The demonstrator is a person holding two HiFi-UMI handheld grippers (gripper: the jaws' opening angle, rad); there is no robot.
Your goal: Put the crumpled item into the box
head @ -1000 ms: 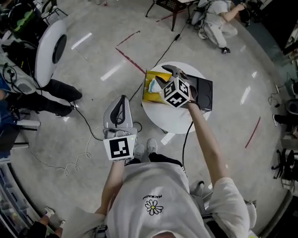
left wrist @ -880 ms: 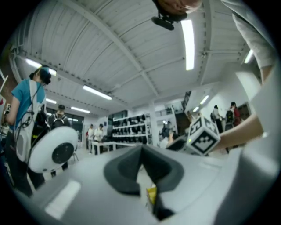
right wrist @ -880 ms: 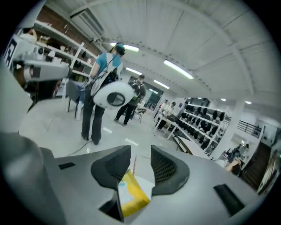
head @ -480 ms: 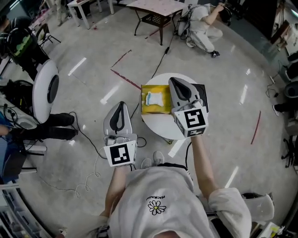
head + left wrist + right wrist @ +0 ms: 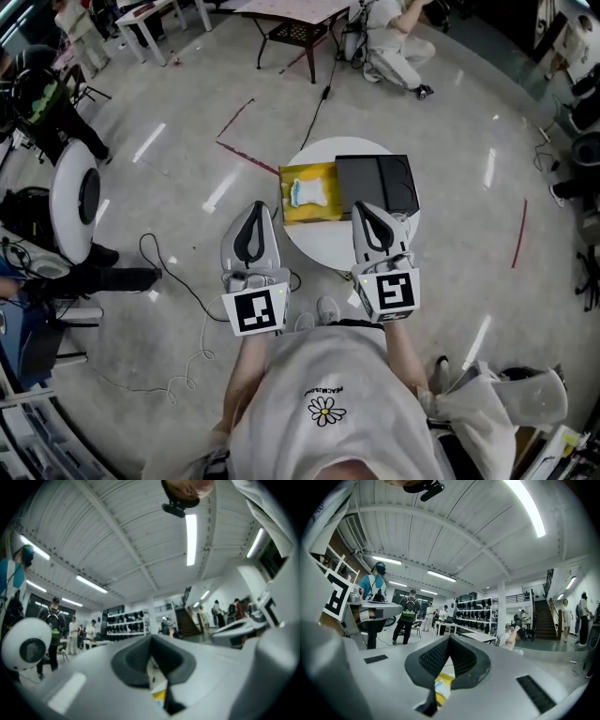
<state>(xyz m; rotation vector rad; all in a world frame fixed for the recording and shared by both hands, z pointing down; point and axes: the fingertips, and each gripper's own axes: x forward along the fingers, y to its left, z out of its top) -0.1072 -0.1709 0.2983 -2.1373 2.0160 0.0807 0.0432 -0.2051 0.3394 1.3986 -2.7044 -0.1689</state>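
Since right tongs (image 5: pixel 367 209) withdrew shut, crumpled item (image 5: pixel 307 192) sits in box (image 5: pixel 324 215)

Head view up high, staring steeply down, well off from the table (image 5: pixel 323 246), box (image 5: pixel 314 192) and floor (image 5: pixel 169 187). Left gripper view riding close behind the left gripper (image 5: pixel 151 644), aimed along the jaws, tipped up at the ceiling (image 5: pixel 117 536). Right gripper view likewise on the right gripper (image 5: pixel 450 641), shelves (image 5: pixel 476 611) far ahead. Shared by all three: that yellow box, glimpsed just under the jaws.
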